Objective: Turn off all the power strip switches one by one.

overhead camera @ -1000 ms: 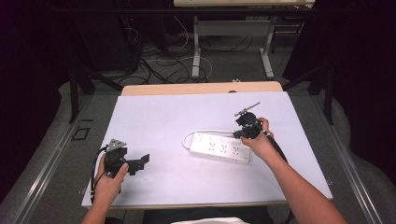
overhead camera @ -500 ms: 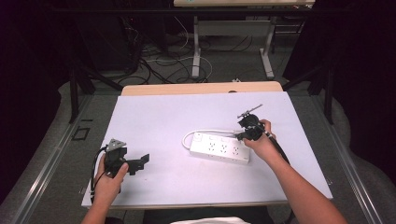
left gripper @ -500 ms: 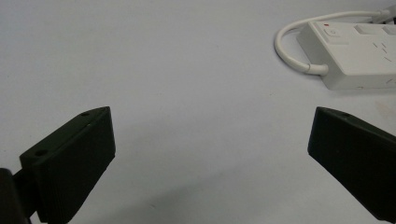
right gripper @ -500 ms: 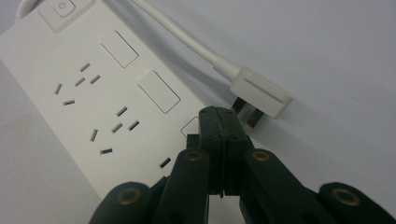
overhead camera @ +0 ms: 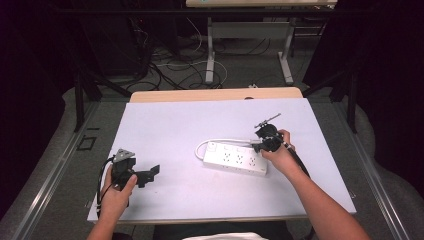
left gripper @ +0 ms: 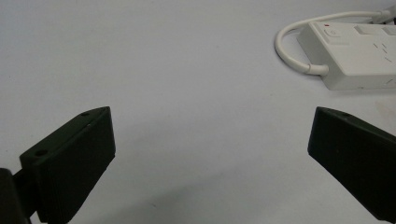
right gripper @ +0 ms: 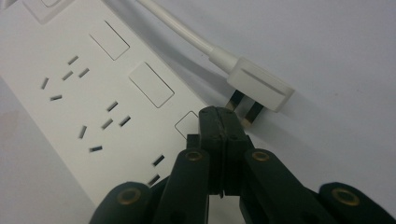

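Observation:
A white power strip (overhead camera: 235, 159) lies at the middle right of the white table (overhead camera: 190, 125), its cord (overhead camera: 199, 146) looping round its left end. My right gripper (overhead camera: 257, 146) is shut with nothing between its jaws. Its tips (right gripper: 219, 115) rest at the strip's (right gripper: 93, 93) far edge, right beside the prongs of the white plug (right gripper: 259, 84) that lies on the table. My left gripper (overhead camera: 149, 176) hovers open near the front left of the table. Nothing is between its wide-apart jaws (left gripper: 210, 140), and the strip's switch end (left gripper: 355, 51) lies beyond them.
A wooden strip (overhead camera: 215, 94) edges the table's far side. Cables (overhead camera: 170, 65) and metal table legs (overhead camera: 210, 55) stand on the floor behind. The person's forearms come in from the bottom edge.
My right gripper has shifted slightly down and right at the strip's right end. The left gripper has stayed where it was.

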Demonstrator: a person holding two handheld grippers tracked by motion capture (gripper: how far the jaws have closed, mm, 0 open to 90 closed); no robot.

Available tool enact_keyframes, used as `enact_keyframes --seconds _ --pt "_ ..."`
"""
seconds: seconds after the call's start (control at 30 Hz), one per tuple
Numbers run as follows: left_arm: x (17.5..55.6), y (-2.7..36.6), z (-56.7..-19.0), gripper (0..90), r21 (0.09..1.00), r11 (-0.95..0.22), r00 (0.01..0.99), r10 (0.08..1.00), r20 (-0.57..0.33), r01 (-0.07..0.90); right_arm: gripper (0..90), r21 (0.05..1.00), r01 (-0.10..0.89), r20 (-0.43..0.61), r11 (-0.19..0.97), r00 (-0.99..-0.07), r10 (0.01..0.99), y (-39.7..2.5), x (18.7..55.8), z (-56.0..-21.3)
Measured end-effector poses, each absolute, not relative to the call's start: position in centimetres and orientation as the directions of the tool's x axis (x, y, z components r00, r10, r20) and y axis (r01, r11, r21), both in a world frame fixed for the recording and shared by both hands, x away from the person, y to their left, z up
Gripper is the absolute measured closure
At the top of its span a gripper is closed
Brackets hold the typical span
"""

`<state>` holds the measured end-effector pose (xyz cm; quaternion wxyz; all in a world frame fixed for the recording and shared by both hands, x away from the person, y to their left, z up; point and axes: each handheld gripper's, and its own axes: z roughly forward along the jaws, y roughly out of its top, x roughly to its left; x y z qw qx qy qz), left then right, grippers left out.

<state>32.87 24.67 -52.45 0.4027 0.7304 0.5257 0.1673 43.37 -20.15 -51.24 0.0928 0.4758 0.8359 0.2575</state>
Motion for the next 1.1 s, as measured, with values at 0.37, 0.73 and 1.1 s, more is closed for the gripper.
enact_keyframes --seconds 0.37,0.73,1.1 --pt "32.84 24.78 -52.39 0.8 0.762 -0.138 0.399 0.901 -0.169 0.633 90.0 0.529 0.737 0.099 0.421 -0.546 0.832 -20.18 43.17 -51.37" --pt "32.8 24.8 -52.34 0.8 0.759 -0.14 0.4 0.901 -0.169 0.636 90.0 0.528 0.734 0.098 0.427 -0.552 0.828 -20.13 43.11 -51.41" --pt "32.87 24.62 -52.63 0.8 0.757 -0.126 0.392 0.902 -0.181 0.641 90.0 0.539 0.756 0.146 0.372 -0.518 0.843 -20.84 43.08 -51.73"
